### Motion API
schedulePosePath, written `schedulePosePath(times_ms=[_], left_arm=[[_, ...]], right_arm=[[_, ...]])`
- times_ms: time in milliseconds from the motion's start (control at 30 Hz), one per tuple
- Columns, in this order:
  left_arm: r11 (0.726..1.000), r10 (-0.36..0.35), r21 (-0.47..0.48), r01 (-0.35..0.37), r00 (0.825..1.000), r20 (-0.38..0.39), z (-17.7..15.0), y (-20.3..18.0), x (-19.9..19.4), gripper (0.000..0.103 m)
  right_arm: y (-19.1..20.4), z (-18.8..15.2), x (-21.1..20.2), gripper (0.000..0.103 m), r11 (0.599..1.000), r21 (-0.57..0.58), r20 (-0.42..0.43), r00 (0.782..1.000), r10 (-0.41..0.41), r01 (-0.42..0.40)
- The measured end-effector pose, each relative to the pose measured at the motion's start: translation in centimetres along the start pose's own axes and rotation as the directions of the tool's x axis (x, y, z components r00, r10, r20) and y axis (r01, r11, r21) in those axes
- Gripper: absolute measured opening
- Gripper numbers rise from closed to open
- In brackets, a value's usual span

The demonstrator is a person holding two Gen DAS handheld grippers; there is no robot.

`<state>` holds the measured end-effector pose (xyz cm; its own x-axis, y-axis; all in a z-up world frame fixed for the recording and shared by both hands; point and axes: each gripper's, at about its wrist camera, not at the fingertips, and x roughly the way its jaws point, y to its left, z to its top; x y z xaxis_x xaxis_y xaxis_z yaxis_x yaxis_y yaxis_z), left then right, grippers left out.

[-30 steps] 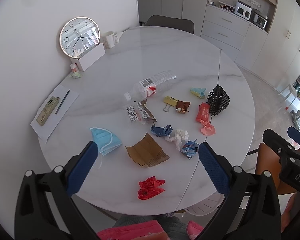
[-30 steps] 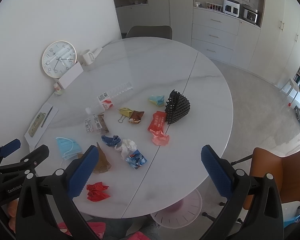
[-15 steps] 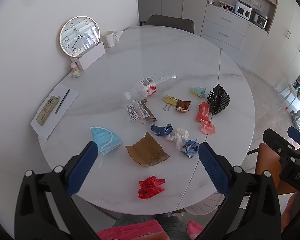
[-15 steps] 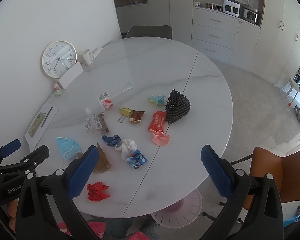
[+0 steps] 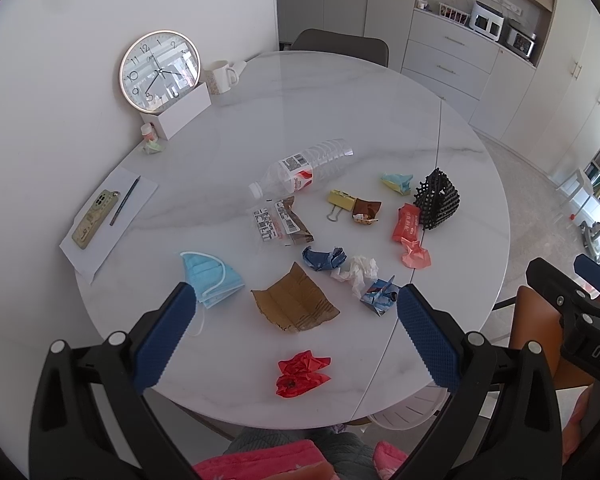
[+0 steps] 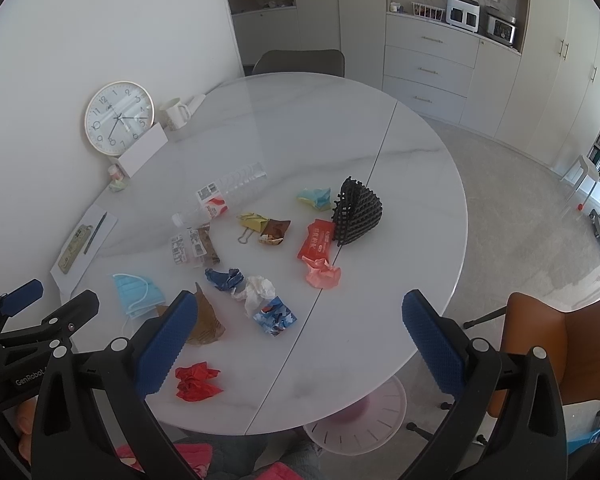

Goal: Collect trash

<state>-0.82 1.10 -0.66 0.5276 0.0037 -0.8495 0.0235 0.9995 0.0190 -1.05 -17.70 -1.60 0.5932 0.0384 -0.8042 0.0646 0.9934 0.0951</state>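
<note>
While both tools hover wide open and empty above the table (image 5: 468, 184), the left gripper (image 5: 290, 300) should drop onto the blue mask (image 5: 214, 280); the right gripper (image 6: 300, 306) suits the central wrappers (image 6: 274, 314), pinching low to avoid sliding.

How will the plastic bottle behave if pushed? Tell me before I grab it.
The bottle lies on its side on the smooth marble table, so it will probably roll. It looks clear and empty, so likely light. Its ribbed thin wall may crumple under a firm squeeze.
</note>
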Motion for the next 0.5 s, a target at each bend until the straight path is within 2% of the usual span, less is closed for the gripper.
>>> schedulePosePath(times_ms=[333, 500], left_arm=[[0.997, -0.068, -0.034, 0.068, 0.998, 0.013, -0.7, 2.3, 2.1, 0.097], [0.995, -0.104, 0.010, 0.104, 0.994, 0.043, -1.6, 4.1, 4.3, 0.097]], right_arm=[[0.8, -1.3, 2.2, 0.101, 1.000, -0.007, 0.000, 1.000, 0.030, -0.030], [1.6, -2.4, 4.5, 0.101, 0.999, -0.018, 0.012, 0.999, 0.051, -0.051]])
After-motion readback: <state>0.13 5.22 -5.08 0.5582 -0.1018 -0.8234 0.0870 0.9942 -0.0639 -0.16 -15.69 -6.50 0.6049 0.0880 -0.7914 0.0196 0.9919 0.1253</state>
